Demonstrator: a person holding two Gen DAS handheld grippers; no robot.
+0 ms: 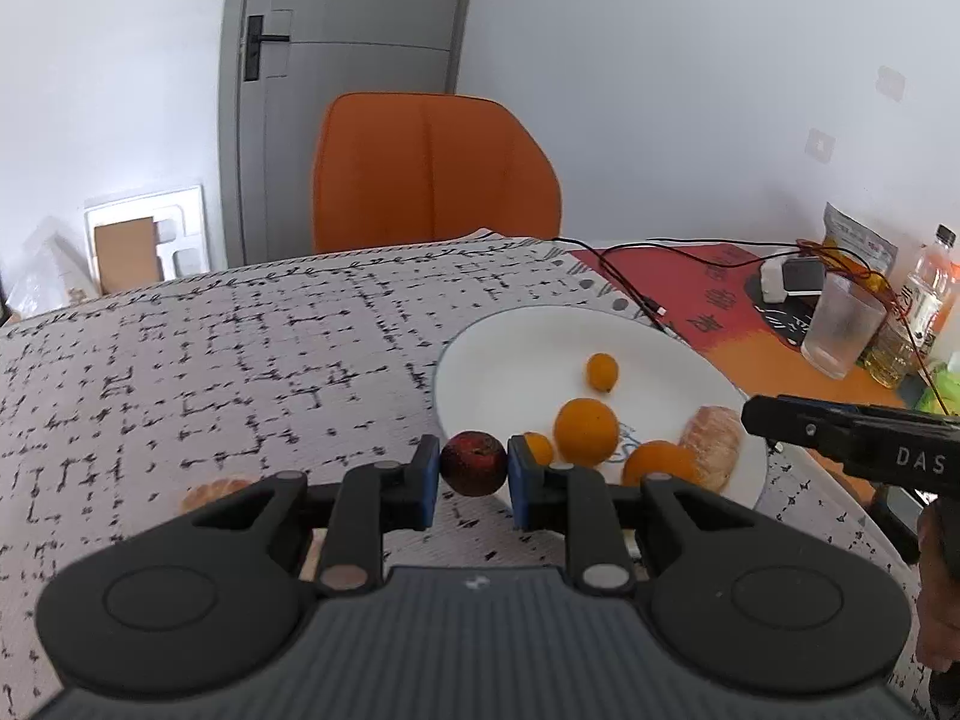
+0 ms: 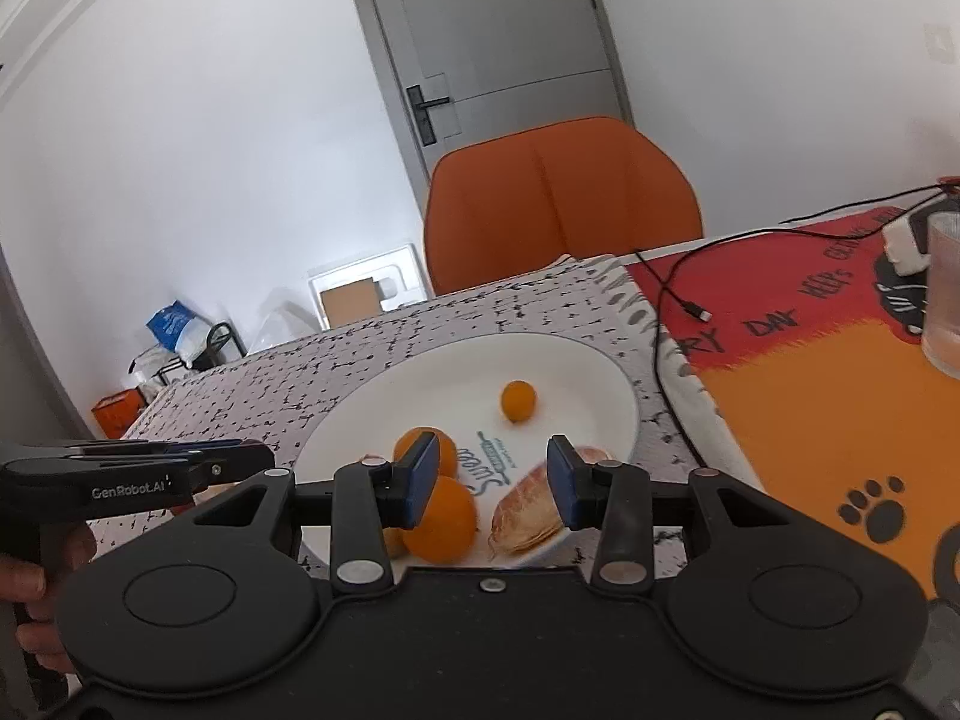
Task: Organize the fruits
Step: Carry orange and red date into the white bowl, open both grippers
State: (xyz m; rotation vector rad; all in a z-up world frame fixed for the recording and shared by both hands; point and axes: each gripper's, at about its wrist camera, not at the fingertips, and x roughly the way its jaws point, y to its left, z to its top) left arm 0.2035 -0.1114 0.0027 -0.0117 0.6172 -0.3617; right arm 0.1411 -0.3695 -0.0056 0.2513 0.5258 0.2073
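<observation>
My left gripper (image 1: 474,468) is shut on a small dark red fruit (image 1: 474,463) and holds it just above the near left rim of the white plate (image 1: 498,372). The plate holds oranges (image 1: 585,431), a small kumquat (image 1: 602,372) and a peeled citrus piece (image 1: 712,447). Another peeled piece (image 1: 213,493) lies on the cloth at my left, partly hidden by the gripper. My right gripper (image 2: 495,483) is open and empty above the plate's (image 2: 558,360) near edge, over an orange (image 2: 444,516) and the peeled piece (image 2: 528,513). The left gripper's body (image 2: 120,474) shows at the left.
An orange chair (image 1: 432,174) stands behind the table. At the right lie a red and orange mat (image 2: 840,396), a black cable (image 2: 672,294), a glass (image 1: 840,324), a bottle (image 1: 927,294) and a snack bag (image 1: 858,240). The patterned cloth (image 1: 240,360) covers the left.
</observation>
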